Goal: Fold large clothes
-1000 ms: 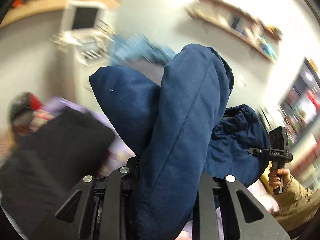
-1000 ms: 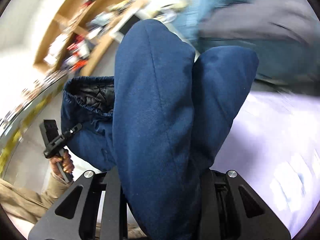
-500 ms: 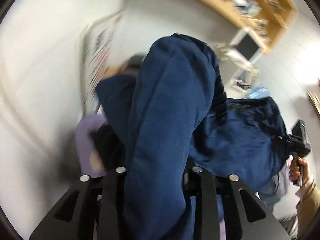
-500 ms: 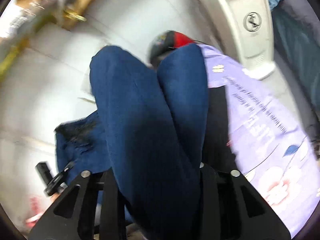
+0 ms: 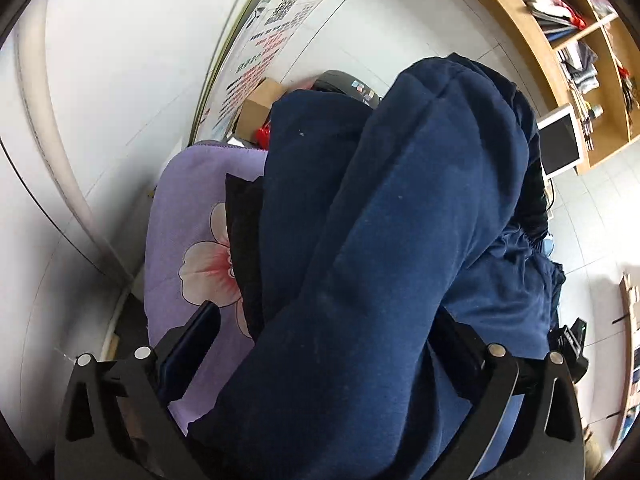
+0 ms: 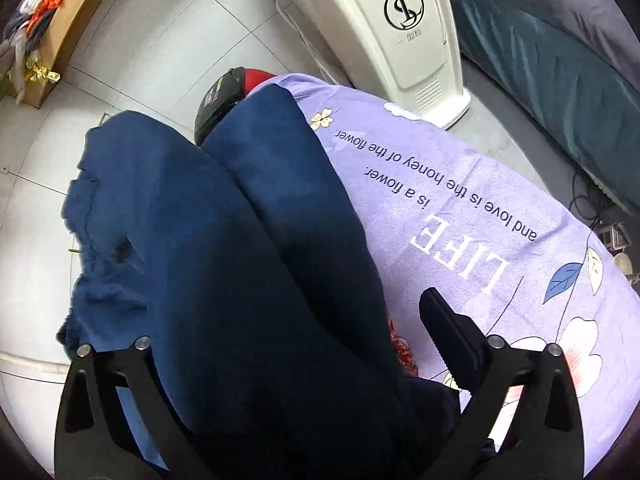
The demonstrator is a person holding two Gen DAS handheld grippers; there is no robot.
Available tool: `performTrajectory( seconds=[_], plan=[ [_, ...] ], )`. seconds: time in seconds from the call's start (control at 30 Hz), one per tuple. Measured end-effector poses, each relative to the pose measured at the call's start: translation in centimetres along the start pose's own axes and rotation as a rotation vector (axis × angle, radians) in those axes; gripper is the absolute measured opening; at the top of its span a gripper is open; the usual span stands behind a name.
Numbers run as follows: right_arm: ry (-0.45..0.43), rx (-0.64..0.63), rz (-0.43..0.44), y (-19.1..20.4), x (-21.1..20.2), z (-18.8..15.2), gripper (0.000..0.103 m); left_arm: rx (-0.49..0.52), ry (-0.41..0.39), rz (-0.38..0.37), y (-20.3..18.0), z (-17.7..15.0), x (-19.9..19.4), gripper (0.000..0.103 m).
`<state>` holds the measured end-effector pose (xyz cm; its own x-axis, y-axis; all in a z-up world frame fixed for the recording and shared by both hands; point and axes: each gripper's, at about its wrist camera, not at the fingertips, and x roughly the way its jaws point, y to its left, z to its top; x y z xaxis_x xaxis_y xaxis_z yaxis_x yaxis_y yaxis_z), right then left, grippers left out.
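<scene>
Since half a second ago my two grippers have opened: the left gripper (image 5: 320,344) and right gripper (image 6: 312,340) now stand with fingers spread wide, no longer pinching the navy trousers (image 5: 392,240). The cloth lies loose between the fingers in each view, draped in two thick rolls over the lavender floral sheet (image 6: 500,216). The cameras have also tipped down toward the sheet and the motion blur is gone.

I count one pair of trousers, one sheet, one black garment (image 5: 244,232) lying on the sheet just left of the trousers, one white appliance (image 6: 400,28) standing at the sheet's far edge, and one cardboard box (image 5: 260,104) beyond it.

To the right of the trousers the sheet lies bare out to its printed lettering; on their left side the trousers overhang the sheet above the tiled floor (image 6: 36,208).
</scene>
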<state>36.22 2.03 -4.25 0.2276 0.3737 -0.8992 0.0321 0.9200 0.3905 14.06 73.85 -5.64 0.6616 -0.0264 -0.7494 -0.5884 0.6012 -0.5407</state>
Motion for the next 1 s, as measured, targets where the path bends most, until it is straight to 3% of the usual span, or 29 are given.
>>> performTrajectory(
  seconds=[0.07, 0.17, 0.27, 0.4, 0.63, 0.8, 1.0],
  plan=[
    [-0.029, -0.004, -0.005, 0.5, -0.5, -0.1, 0.098, 0.003, 0.003, 0.011, -0.3, 0.1, -0.4, 0.098],
    [-0.068, -0.049, -0.069, 2.8, -2.3, 0.1, 0.098, -0.001, 0.013, 0.090, -1.1, 0.8, -1.9, 0.098],
    [-0.146, -0.097, -0.112, 5.4, -5.2, 0.0, 0.098, 0.091, -0.060, 0.233, -4.4, 1.0, -5.0, 0.097],
    [-0.203, -0.140, -0.110, 8.7, -9.6, -1.1, 0.098, 0.224, -0.132, 0.319, -9.3, 0.2, -8.8, 0.097],
    [-0.105, -0.330, -0.056, 17.1, -11.3, -5.5, 0.098, 0.392, -0.142, 0.379, -16.5, -3.5, -13.1, 0.097],
    [-0.096, -0.495, -0.157, 22.0, -10.2, -10.8, 0.098, 0.409, -0.076, 0.312, -19.1, -6.9, -13.7, 0.097],
    [-0.100, -0.657, -0.287, 25.9, -7.8, -14.3, 0.098, 0.463, -0.055, 0.417, -20.6, -10.6, -12.4, 0.097]
  ],
)
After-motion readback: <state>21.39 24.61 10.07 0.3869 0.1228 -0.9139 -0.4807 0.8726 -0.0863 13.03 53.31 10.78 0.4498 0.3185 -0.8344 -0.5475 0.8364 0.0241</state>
